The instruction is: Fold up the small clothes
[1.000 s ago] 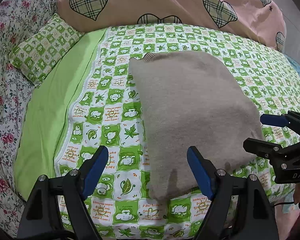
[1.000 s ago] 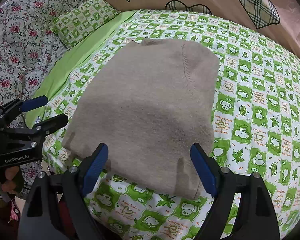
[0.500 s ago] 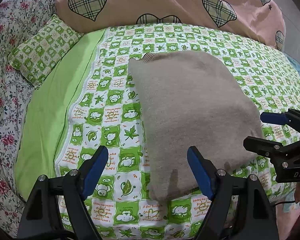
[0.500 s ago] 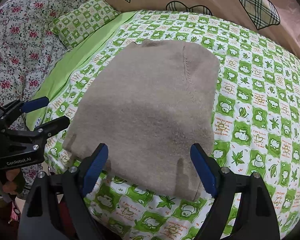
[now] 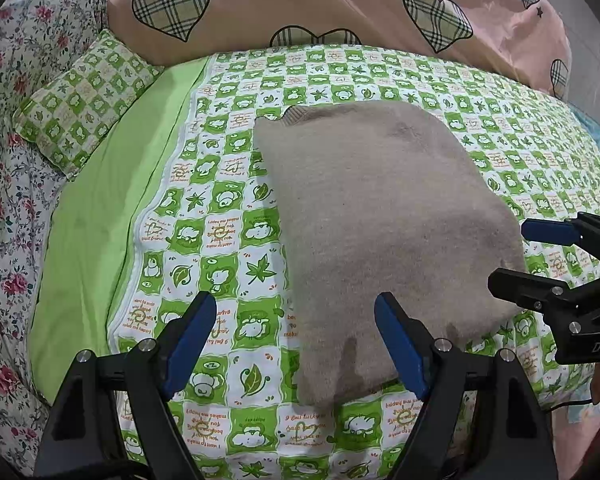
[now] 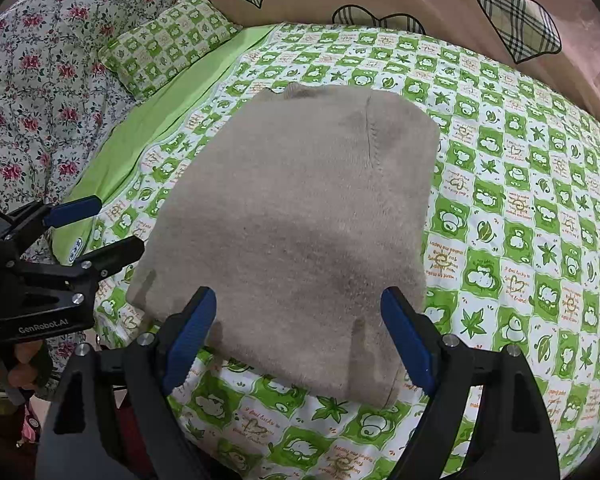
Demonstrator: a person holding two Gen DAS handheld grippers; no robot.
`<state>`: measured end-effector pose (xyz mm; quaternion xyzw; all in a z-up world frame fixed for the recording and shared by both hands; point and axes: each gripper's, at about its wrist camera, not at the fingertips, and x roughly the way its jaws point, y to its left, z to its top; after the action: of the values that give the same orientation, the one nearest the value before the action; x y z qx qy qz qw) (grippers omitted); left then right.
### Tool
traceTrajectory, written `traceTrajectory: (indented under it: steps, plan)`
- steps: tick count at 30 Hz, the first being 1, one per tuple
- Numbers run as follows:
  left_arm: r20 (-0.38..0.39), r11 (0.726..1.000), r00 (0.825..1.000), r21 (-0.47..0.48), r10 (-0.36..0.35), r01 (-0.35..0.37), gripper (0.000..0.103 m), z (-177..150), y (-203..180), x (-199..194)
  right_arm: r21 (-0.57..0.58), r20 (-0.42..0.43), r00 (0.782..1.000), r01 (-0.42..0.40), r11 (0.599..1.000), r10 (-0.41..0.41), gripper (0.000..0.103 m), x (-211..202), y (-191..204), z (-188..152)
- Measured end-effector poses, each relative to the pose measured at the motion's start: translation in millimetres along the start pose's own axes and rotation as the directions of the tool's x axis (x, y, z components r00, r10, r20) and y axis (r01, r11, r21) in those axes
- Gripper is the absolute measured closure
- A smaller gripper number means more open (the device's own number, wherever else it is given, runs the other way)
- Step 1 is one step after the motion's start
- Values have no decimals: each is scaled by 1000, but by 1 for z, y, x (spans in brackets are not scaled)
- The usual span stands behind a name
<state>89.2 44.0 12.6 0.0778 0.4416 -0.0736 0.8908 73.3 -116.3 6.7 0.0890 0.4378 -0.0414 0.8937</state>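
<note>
The garment (image 6: 296,220) is a beige knit, lying flat on the bed (image 6: 520,208) near its front edge, already folded into a compact rectangle. It looks soft, thick and limp: it should sag where unsupported and resist slipping. Take hold at the near corners, pinching all layers together. The left gripper (image 5: 296,344) and right gripper (image 6: 298,340) hover above the near edge, fingers spread wide, holding nothing.

Left tongs (image 5: 296,340) agape over folded taupe garment (image 5: 384,240) on green checked sheet (image 5: 220,216); right tongs (image 5: 528,256) alongside.
</note>
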Motion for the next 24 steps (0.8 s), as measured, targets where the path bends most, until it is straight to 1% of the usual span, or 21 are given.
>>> traceTrajectory:
  steps: [10, 18, 24]
  plan:
    - [-3, 1000, 1000, 3, -1, 1, 21, 4, -2, 3, -1, 3, 1000, -2, 1000, 2, 18, 0, -2, 3]
    - [-4, 1000, 1000, 6, -4, 4, 21, 17, -3, 9, -1, 8, 1000, -4, 1000, 4, 18, 2, -9, 13]
    - [-6, 1000, 1000, 7, 15, -15, 21, 22, -5, 12, -8, 14, 1000, -10, 1000, 10, 18, 1, -11, 17]
